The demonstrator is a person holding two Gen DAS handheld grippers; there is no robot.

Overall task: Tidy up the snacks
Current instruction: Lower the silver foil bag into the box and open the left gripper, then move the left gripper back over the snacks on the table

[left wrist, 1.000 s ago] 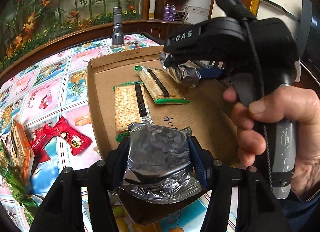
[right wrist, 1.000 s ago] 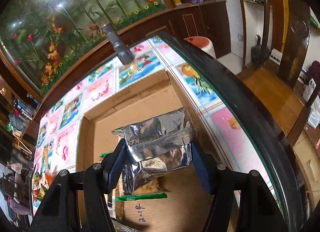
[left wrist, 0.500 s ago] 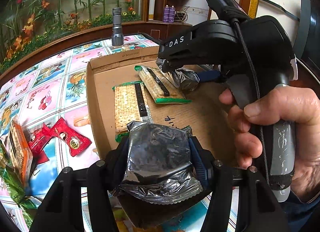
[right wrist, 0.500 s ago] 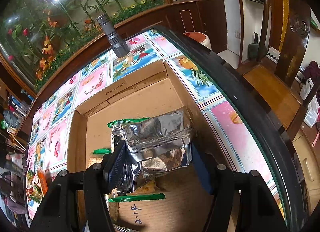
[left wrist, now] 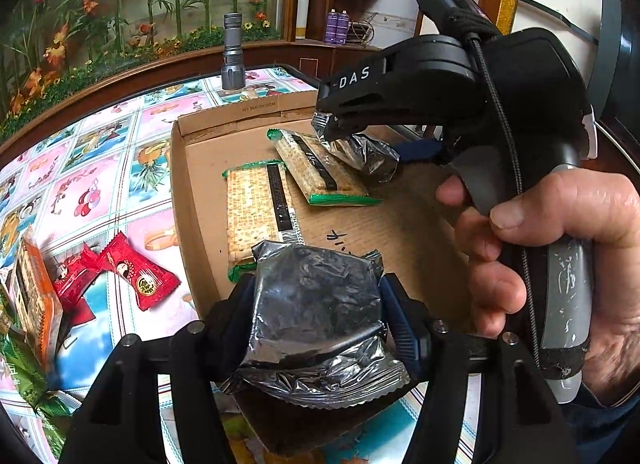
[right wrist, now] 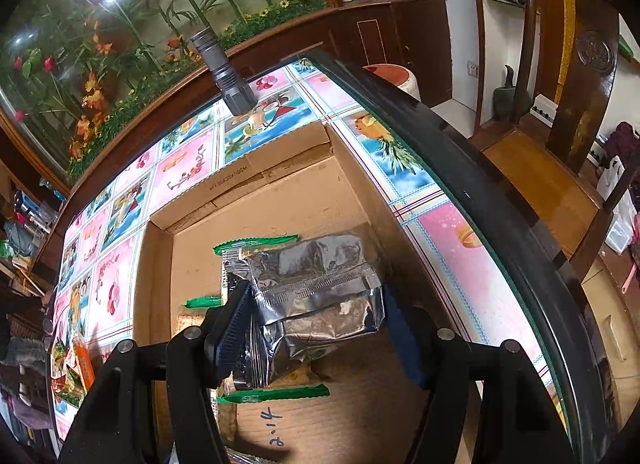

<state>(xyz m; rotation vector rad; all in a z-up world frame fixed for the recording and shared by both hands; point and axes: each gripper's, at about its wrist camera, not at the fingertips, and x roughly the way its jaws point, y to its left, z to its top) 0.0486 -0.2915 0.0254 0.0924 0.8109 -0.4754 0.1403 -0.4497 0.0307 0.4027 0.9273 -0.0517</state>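
- Gleaming with crinkled silver foil, one snack pouch (left wrist: 316,304) sits between the left gripper's (left wrist: 318,306) jaws, which have just been opening, over the cardboard box's (left wrist: 400,223) near edge.
- A second foil pouch (right wrist: 320,296) sits between the right gripper's (right wrist: 316,320) parting jaws, tilted down near the box's right wall, beside two cracker packs (left wrist: 260,211).

Silver foil packets (left wrist: 316,304) sit between black grippers with blue pads (left wrist: 394,314). Left of them lie red candies (left wrist: 136,276) on a pink-and-blue cartoon tablecloth (left wrist: 80,191). Ahead, green-edged cracker packs (left wrist: 260,207) lie in a brown box (left wrist: 400,232).
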